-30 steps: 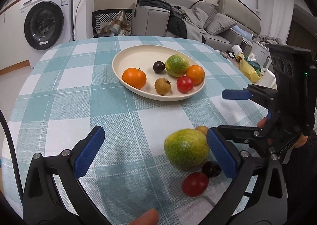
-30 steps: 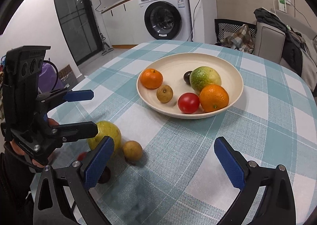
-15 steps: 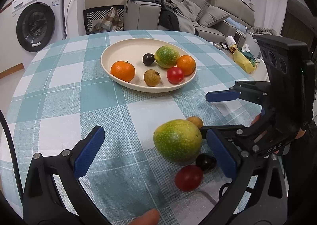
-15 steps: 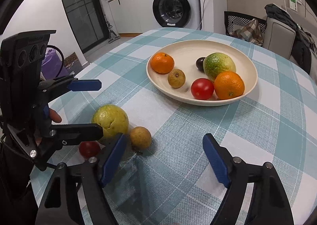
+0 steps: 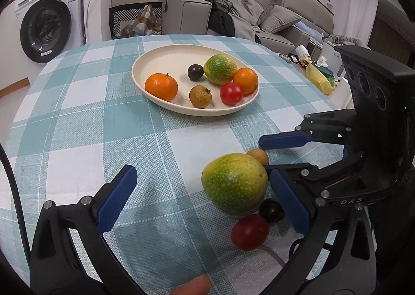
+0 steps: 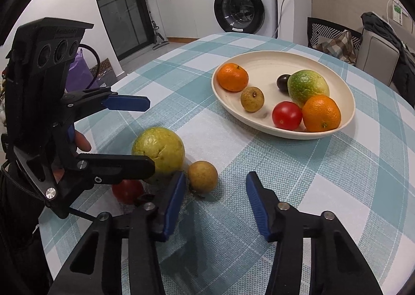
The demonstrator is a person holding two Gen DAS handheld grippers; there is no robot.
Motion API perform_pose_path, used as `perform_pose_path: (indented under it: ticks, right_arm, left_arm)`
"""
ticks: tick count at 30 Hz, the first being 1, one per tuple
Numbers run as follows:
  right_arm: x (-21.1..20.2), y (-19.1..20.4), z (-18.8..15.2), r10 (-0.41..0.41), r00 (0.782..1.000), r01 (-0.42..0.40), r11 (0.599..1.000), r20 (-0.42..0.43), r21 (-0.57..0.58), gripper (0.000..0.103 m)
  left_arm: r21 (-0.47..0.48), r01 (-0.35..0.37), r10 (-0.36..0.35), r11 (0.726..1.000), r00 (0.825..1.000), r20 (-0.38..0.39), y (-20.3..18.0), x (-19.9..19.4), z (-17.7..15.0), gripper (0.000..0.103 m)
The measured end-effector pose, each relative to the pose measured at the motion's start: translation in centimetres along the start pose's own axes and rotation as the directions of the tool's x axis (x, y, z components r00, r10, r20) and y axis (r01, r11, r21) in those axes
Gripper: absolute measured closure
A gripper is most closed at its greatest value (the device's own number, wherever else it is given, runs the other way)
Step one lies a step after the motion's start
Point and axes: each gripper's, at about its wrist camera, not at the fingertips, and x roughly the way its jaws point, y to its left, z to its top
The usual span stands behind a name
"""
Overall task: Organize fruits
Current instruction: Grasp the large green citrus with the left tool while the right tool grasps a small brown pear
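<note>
A cream plate (image 5: 155,58) (image 6: 339,82) on the checked table holds two oranges, a green fruit, a red tomato, a dark plum and a brown fruit. Loose on the cloth lie a large green-yellow fruit (image 5: 234,182) (image 6: 158,149), a small brown fruit (image 5: 258,156) (image 6: 202,176), a red tomato (image 5: 249,232) (image 6: 127,191) and a dark plum (image 5: 271,210). My left gripper (image 5: 205,197) is open, with the green-yellow fruit between its fingers near the right one. My right gripper (image 6: 216,204) is open, just short of the small brown fruit.
The checked tablecloth (image 5: 77,118) covers a round table. A washing machine (image 6: 243,1), a sofa (image 5: 259,17) and a chair stand beyond it. A yellow bag (image 5: 319,76) lies past the table's right edge.
Both grippers have moved closer to the loose fruits. The right gripper's opening has narrowed and now lines up with the small brown fruit. The left gripper's opening is unchanged.
</note>
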Motion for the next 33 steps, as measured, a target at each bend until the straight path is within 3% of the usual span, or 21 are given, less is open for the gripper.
perform_pose_path:
  ticks: [10,13,22,29,33]
  right_arm:
    - [-0.3,0.2,-0.1,0.015,1.0,-0.015,1.0,0.002,-0.017,0.077]
    - [-0.5,0.4,-0.2,0.02,1.0,-0.02,0.999,0.007,-0.032,0.078]
    - [-0.6,0.3,-0.2,0.014,1.0,-0.014,1.0,0.008,-0.027,0.078]
    - [-0.5,0.3,-0.2,0.009,1.0,-0.008,1.0,0.009,-0.024,0.078]
    - [-0.5,0.3,-0.2,0.007,1.0,-0.006,1.0,0.01,-0.023,0.078]
  left_arm:
    - [0.01,0.006,-0.006,1.0,1.0,-0.023,-0.1,0.6,-0.1,0.001]
    - [0.016,0.016,-0.016,1.0,0.999,-0.028,-0.1,0.8,-0.1,0.001]
    - [0.037,0.053,-0.051,0.998,0.997,-0.049,-0.5,1.2,-0.4,0.021]
    - [0.087,0.097,-0.092,0.991,0.994,-0.058,-1.5,1.2,-0.7,0.051]
    - [0.089,0.099,-0.095,0.991,0.994,-0.053,-1.6,1.2,-0.7,0.051]
